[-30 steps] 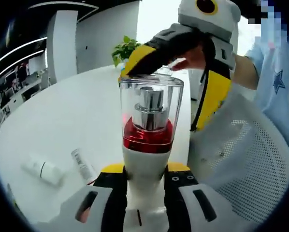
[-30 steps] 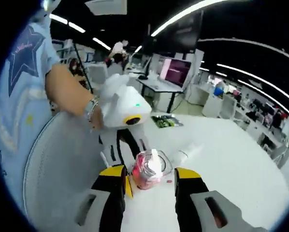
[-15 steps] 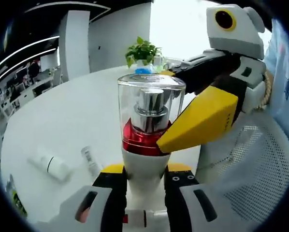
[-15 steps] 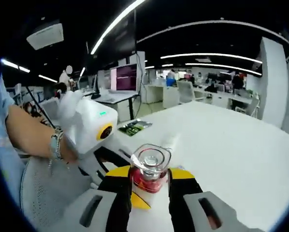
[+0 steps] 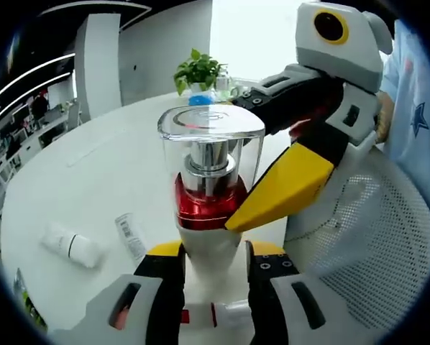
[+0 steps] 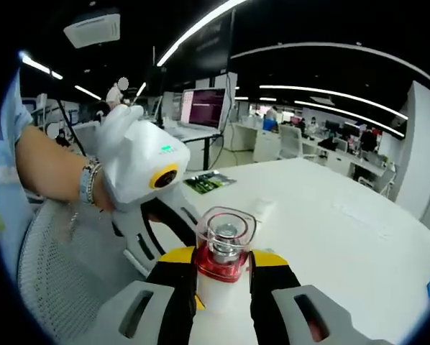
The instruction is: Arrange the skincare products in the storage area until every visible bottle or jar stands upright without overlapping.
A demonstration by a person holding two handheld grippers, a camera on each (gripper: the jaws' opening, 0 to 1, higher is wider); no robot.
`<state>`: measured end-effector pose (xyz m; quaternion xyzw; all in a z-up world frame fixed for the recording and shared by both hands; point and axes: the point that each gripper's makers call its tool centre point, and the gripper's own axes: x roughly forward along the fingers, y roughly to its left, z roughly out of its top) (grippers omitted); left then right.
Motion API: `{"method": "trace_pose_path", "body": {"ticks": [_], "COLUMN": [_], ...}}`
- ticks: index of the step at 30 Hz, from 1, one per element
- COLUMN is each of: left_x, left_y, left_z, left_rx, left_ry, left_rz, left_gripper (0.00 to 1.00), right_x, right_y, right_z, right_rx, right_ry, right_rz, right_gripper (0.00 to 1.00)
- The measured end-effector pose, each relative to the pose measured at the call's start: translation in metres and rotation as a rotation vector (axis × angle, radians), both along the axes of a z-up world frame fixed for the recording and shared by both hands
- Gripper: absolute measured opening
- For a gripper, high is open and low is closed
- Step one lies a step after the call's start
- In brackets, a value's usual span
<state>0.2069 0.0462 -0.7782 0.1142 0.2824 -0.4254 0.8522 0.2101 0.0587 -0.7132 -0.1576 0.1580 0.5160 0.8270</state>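
Note:
A pump bottle (image 5: pixel 210 205) with a white body, a red collar, a silver pump and a clear cap stands upright in the air. My left gripper (image 5: pixel 213 264) is shut on its white body. My right gripper (image 5: pixel 238 164) reaches in from the right; its yellow jaw touches the red collar and its black jaw passes behind the cap. In the right gripper view the same bottle (image 6: pixel 225 241) sits tight between my right gripper (image 6: pixel 223 272), with the left gripper (image 6: pixel 165 228) below and left of it.
A white tube (image 5: pixel 71 246) and a smaller labelled tube (image 5: pixel 131 236) lie flat on the white round table (image 5: pixel 93 165). A potted plant (image 5: pixel 197 72) stands at its far edge. A white mesh chair (image 5: pixel 359 237) is on the right. Another white tube (image 6: pixel 262 208) lies behind the bottle.
The right gripper came down from the top of the cap to the bottle's side and narrowed its jaws around it. The left gripper kept hold of the bottle.

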Motion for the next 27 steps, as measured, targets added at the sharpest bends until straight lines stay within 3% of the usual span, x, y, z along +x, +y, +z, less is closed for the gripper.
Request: {"method": "trace_pose_path", "body": {"ticks": [6,9,15,20,24,27], "left_x": [0.002,0.003,0.002,0.006,0.010,0.012], "left_y": [0.004,0.004,0.002,0.007,0.012,0.016], "left_z": [0.005,0.006,0.005,0.004,0.004,0.003], "left_rx": [-0.026,-0.021,-0.021,-0.024,-0.025,-0.020], "left_ry": [-0.003,-0.014,-0.015,0.001,0.003,0.009], "left_rz": [0.021,0.018,0.016,0.049,0.078,0.104], "left_gripper": [0.22,0.19,0.15,0.15,0.15,0.15], "right_x": [0.006,0.011,0.021,0.026,0.025,0.028], "right_y": [-0.012,-0.021,-0.036,-0.034,-0.022,-0.014], "right_z": [0.000,-0.006,-0.005,-0.006,0.000,0.000], "right_rx": [-0.010,-0.066,-0.049,-0.001,0.084,0.084], "right_ry": [-0.008,-0.032,-0.035,0.023,0.059,0.071], "right_rz": [0.035,0.048,0.028,-0.005,-0.002,-0.008], "right_gripper": [0.24,0.23,0.18,0.23,0.31,0.32]}}
